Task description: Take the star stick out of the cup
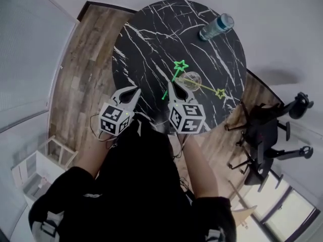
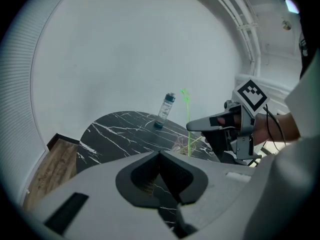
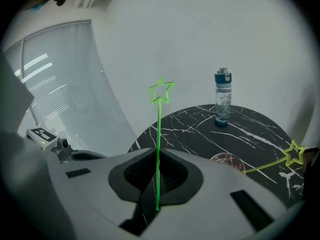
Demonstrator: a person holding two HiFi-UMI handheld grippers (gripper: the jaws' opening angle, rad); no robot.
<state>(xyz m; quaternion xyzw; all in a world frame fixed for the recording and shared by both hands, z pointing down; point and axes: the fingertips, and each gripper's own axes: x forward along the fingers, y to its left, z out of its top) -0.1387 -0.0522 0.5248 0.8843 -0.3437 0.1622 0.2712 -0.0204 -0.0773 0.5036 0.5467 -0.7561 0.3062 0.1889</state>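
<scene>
Two sticks show: the green star stick (image 3: 159, 134) stands clamped between the fingers of the right gripper (image 3: 157, 154), just beside the cup (image 1: 191, 81). A yellow star stick (image 1: 207, 88) leans in that cup. Beyond the right gripper from the cup, the left gripper (image 2: 161, 155) has its fingers closed and empty.

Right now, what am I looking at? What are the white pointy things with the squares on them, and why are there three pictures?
There is no robot here. A person holds a grabbing tool in each hand, and the cubes with squares are part of those tools. One picture comes from a camera on the person's head, looking down. The other two come from cameras that ride on each tool and look along its claw.

Below is a round black table with a water bottle and a glass cup on it. A yellow star stick leans in the cup. The right claw is pinching a green star stick, which is outside the cup. The left claw is closed and holds nothing.
</scene>
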